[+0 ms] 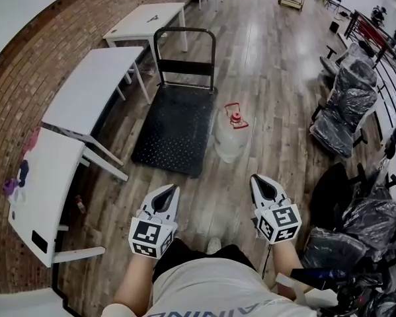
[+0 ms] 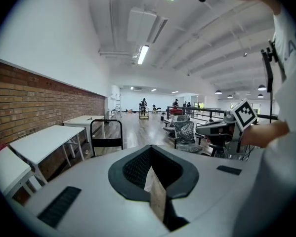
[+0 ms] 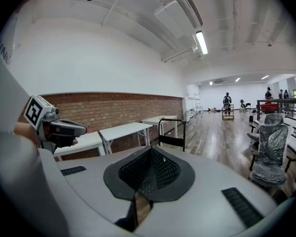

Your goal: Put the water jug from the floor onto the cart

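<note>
The clear water jug [image 1: 231,138] with a red cap and handle stands upright on the wood floor, just right of the cart. The cart [image 1: 173,129] is a black flat platform with an upright black push handle [image 1: 184,39] at its far end. Both grippers are held low in front of the person, short of the jug and apart from it. The left gripper [image 1: 170,191] points toward the cart's near edge, and the right gripper [image 1: 259,179] points at the floor right of the jug. Each has its jaws together with nothing between them. The cart handle [image 2: 106,132] [image 3: 171,131] shows in both gripper views; the jug does not.
White tables [image 1: 90,88] line the brick wall on the left, and one table [image 1: 44,185] stands close to the left gripper. Plastic-wrapped office chairs [image 1: 346,107] stand at the right, with more chairs [image 1: 346,243] near the right gripper. People stand far down the room.
</note>
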`<state>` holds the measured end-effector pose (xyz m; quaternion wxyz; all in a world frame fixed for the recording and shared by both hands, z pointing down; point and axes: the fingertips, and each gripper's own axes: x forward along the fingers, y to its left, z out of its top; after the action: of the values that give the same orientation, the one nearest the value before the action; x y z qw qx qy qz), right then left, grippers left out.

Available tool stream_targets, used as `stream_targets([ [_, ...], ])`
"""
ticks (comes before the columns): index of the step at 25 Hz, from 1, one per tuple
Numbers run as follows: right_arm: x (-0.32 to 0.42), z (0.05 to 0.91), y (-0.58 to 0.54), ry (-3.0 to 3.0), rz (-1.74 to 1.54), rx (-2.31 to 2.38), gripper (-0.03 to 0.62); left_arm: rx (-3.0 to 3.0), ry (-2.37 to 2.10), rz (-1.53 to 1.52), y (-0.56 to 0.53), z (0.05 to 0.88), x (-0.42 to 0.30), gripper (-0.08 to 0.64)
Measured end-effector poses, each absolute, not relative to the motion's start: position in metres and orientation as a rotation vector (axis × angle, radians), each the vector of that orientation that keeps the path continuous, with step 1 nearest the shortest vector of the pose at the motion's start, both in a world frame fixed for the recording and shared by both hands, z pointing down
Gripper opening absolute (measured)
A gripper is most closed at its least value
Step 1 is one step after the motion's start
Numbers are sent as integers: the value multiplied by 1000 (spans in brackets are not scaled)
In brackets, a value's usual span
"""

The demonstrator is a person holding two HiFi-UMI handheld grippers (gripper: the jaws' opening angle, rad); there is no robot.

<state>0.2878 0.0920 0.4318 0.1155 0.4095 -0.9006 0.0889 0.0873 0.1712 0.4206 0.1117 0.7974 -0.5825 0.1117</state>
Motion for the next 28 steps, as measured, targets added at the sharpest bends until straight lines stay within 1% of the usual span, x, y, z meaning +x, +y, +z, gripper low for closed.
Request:
stream_targets([
  [10, 265, 446, 59, -2592, 290, 1231, 6, 2336, -1673, 313, 123, 435, 54, 2],
  [14, 253, 440, 32, -2537, 192, 1263, 6, 2385, -1641, 295, 91, 431, 41, 2],
  [17, 229, 434, 10, -2532, 159, 1255, 6, 2393, -1630, 306, 71, 433, 18, 2],
  [28, 117, 430, -62, -2515, 139, 1189, 6, 2310, -1666, 246, 10, 444, -101, 2],
])
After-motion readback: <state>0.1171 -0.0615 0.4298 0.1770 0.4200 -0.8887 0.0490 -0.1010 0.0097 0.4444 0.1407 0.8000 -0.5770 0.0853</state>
